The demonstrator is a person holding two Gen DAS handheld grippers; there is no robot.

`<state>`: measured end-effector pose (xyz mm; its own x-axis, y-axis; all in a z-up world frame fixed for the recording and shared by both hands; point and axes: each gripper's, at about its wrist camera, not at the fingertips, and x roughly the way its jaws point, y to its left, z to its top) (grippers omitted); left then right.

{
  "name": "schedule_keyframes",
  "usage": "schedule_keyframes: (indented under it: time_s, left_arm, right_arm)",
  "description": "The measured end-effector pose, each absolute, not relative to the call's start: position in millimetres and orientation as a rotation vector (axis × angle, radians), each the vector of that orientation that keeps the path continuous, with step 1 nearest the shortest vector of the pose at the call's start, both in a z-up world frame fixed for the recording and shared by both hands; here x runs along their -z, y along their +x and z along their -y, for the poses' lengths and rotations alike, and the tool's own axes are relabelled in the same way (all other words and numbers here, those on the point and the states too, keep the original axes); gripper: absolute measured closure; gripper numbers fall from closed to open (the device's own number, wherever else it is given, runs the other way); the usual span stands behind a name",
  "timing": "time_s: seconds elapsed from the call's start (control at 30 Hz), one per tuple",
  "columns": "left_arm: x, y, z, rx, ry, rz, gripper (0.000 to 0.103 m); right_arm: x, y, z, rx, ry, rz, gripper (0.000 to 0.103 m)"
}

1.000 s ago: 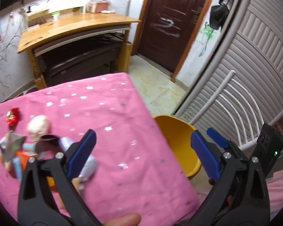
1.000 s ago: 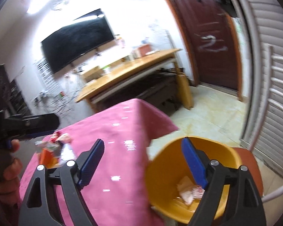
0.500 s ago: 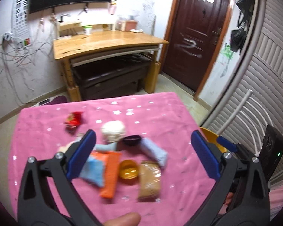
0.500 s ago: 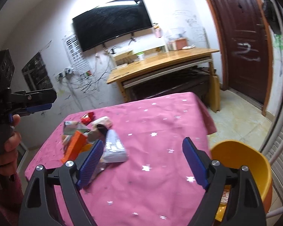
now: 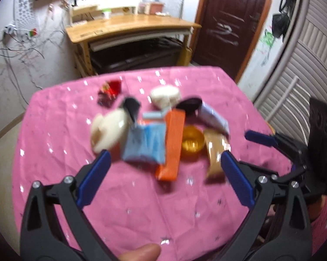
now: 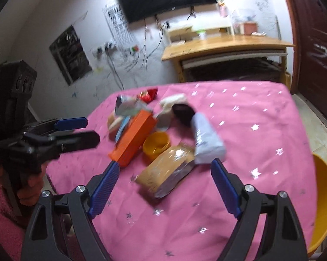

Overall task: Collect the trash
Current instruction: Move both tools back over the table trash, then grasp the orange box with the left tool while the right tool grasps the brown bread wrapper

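Observation:
A heap of trash lies on the pink star cloth (image 5: 141, 195): an orange box (image 5: 171, 145) (image 6: 133, 140), a blue packet (image 5: 145, 143), a tan packet (image 5: 214, 152) (image 6: 165, 171), a small yellow cup (image 5: 191, 141) (image 6: 156, 144), a white tube (image 6: 207, 141), a red wrapper (image 5: 109, 89) and a cream lump (image 5: 164, 95). My left gripper (image 5: 163, 174) is open and empty just short of the heap. My right gripper (image 6: 163, 182) is open and empty over the tan packet. A yellow bin (image 6: 324, 202) stands off the table's right edge.
A wooden desk (image 5: 130, 28) stands behind the table, a dark door (image 5: 228, 21) to its right, and a white slatted chair (image 5: 281, 100) at the right. The left gripper (image 6: 72, 134) also shows in the right wrist view.
Both grippers swung left from the yellow bin to the heap and moved closer to it. Both stayed open and empty.

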<state>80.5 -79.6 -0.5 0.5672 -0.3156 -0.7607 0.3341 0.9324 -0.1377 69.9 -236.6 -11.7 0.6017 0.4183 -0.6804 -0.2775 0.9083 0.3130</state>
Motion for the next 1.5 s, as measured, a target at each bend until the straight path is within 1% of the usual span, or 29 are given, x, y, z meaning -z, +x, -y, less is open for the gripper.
schedule_keyframes:
  time_s: [0.03, 0.1, 0.13, 0.2, 0.3, 0.47, 0.5, 0.57, 0.6, 0.63, 0.7, 0.77, 0.8, 0.83, 0.9, 1.0, 1.07, 1.17, 1.5]
  left_arm:
    - [4.0, 79.9, 80.5, 0.387, 0.024, -0.899, 0.015]
    - [16.0, 81.1, 79.4, 0.398, 0.023, -0.938, 0.021]
    - [19.4, 82.4, 80.7, 0.402, 0.020, -0.948, 0.023]
    - [29.3, 84.6, 79.7, 0.399, 0.021, -0.968, 0.025]
    - [38.1, 88.3, 77.1, 0.401, -0.001, -0.992, 0.025]
    - [43.6, 94.6, 81.7, 0.418, 0.001, -0.977, 0.025]
    - [43.9, 95.7, 84.4, 0.423, 0.006, -0.971, 0.027]
    - [45.9, 99.4, 90.0, 0.432, 0.015, -0.974, 0.033]
    - [47.3, 101.5, 91.9, 0.435, 0.011, -0.978, 0.042]
    - [48.6, 103.5, 94.3, 0.441, 0.012, -0.985, 0.048]
    - [50.4, 104.8, 99.0, 0.445, 0.017, -0.989, 0.049]
    - [50.3, 105.2, 101.4, 0.457, 0.011, -0.987, 0.059]
    - [50.6, 106.1, 102.5, 0.463, 0.004, -0.991, 0.067]
    - [50.9, 106.8, 103.4, 0.467, -0.001, -0.994, 0.072]
    - [51.1, 107.2, 103.6, 0.469, -0.012, -0.996, 0.072]
    - [51.3, 104.8, 101.4, 0.490, -0.045, -1.007, 0.072]
    - [49.6, 100.6, 99.8, 0.507, -0.062, -1.011, 0.072]
    - [42.8, 92.7, 96.8, 0.517, -0.075, -0.998, 0.072]
    - [6.9, 69.0, 95.2, 0.546, -0.079, -0.908, 0.072]
  right_arm:
    - [14.1, 71.3, 231.2, -0.409, 0.174, -0.849, 0.023]
    - [17.9, 72.5, 222.9, -0.417, 0.164, -0.873, 0.023]
    - [20.1, 73.9, 217.9, -0.422, 0.154, -0.887, 0.023]
    - [25.3, 75.2, 208.4, -0.426, 0.130, -0.911, 0.023]
    - [32.4, 77.0, 202.7, -0.406, 0.119, -0.934, 0.023]
    - [38.6, 85.9, 200.6, -0.351, 0.080, -0.951, 0.023]
    - [39.4, 87.2, 200.5, -0.345, 0.076, -0.950, 0.023]
    - [40.2, 89.2, 198.9, -0.336, 0.067, -0.948, 0.023]
    - [40.5, 89.8, 197.7, -0.329, 0.050, -0.948, 0.024]
    - [40.5, 90.1, 196.9, -0.323, 0.041, -0.947, 0.026]
    - [40.9, 90.7, 197.3, -0.310, 0.040, -0.943, 0.032]
    - [40.7, 90.5, 199.7, -0.298, 0.034, -0.939, 0.044]
    - [40.8, 89.6, 201.3, -0.291, 0.027, -0.938, 0.047]
    - [40.6, 89.5, 202.9, -0.285, 0.020, -0.937, 0.051]
    - [40.7, 89.8, 207.0, -0.283, 0.029, -0.933, 0.057]
    - [41.1, 89.5, 211.1, -0.298, 0.062, -0.925, 0.069]
    - [40.1, 88.3, 214.5, -0.304, 0.080, -0.918, 0.073]
    - [35.8, 84.4, 220.8, -0.325, 0.123, -0.905, 0.075]
    - [8.7, 68.0, 242.3, -0.359, 0.203, -0.825, 0.075]
